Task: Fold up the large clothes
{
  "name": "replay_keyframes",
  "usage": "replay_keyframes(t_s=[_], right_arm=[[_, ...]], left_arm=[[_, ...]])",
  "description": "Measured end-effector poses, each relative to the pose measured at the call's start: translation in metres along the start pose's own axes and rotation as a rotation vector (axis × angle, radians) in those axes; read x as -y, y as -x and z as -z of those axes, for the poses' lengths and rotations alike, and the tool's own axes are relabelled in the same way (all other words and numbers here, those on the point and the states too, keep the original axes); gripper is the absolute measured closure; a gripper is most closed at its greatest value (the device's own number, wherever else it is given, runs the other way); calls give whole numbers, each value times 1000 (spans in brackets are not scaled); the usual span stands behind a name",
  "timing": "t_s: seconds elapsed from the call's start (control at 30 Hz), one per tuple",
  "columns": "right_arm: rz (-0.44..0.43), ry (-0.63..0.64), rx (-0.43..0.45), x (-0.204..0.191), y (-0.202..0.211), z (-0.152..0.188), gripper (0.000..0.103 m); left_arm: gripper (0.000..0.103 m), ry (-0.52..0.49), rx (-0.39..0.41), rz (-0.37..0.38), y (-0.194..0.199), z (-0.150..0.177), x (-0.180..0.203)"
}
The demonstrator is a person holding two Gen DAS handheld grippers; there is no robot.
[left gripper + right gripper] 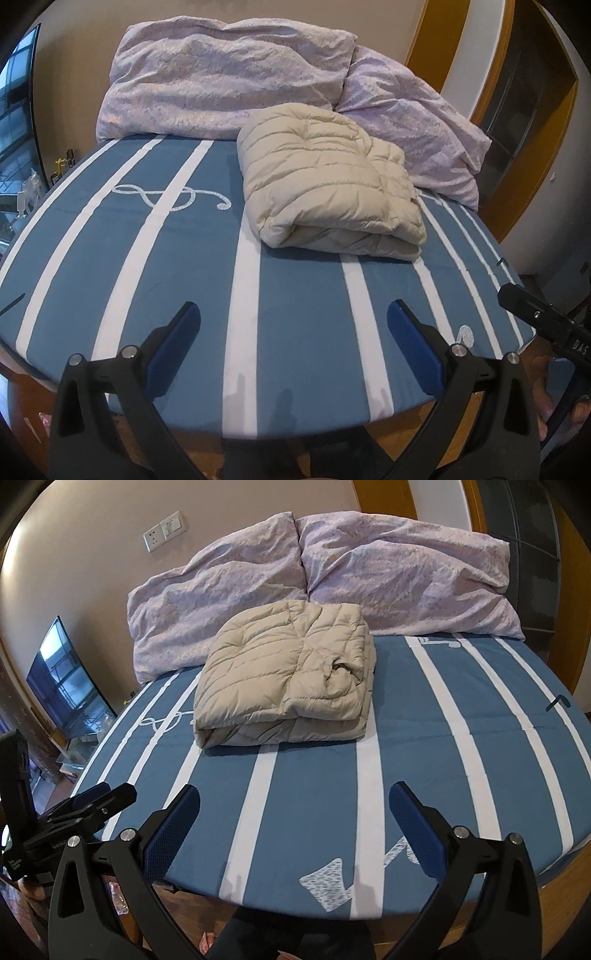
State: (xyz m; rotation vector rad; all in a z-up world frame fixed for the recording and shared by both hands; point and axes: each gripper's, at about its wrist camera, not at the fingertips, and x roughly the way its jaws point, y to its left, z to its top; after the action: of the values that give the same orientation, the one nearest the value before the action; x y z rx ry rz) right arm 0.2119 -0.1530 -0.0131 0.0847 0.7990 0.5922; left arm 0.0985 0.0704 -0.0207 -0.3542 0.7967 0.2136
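A beige quilted puffer jacket (328, 181) lies folded into a thick bundle on the blue bed sheet with white stripes (291, 317). It also shows in the right wrist view (288, 675), on the sheet (314, 790). My left gripper (293, 314) is open and empty, held over the near edge of the bed, well short of the jacket. My right gripper (293, 797) is open and empty too, also over the near edge. The right gripper's body shows at the right edge of the left view (546, 325); the left gripper shows at the left of the right view (92, 808).
Two crumpled lilac pillows (332, 579) lean on the wall behind the jacket. A television (66, 686) stands to the left of the bed. A yellow-framed doorway (517, 110) is at the right. Wood floor (177, 897) lies below the bed's near edge.
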Motion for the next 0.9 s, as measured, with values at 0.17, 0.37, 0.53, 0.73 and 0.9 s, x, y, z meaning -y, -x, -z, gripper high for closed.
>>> replay_keyframes(t_s=[0.17,0.37,0.53,0.73,0.9], right_arm=[[-23,-21,-13,2,-3,2,1],[-49,-43,-24,5,-3,3,1],[-63,-44,-25,3,-3,3,1],[-90,-50,-28,3,-3,2,1],[-94,-52,-28,3,-3,2,1]], left_arm=[[2,-1,-20,20,-3,0,-1],[2,-9,-33,37,-4,1,2],[2,-11,-34,54,-3,-1,5],[2,-9,-33,69,-2,-3,8],[2,-3,-40,76,-3,-3,9]])
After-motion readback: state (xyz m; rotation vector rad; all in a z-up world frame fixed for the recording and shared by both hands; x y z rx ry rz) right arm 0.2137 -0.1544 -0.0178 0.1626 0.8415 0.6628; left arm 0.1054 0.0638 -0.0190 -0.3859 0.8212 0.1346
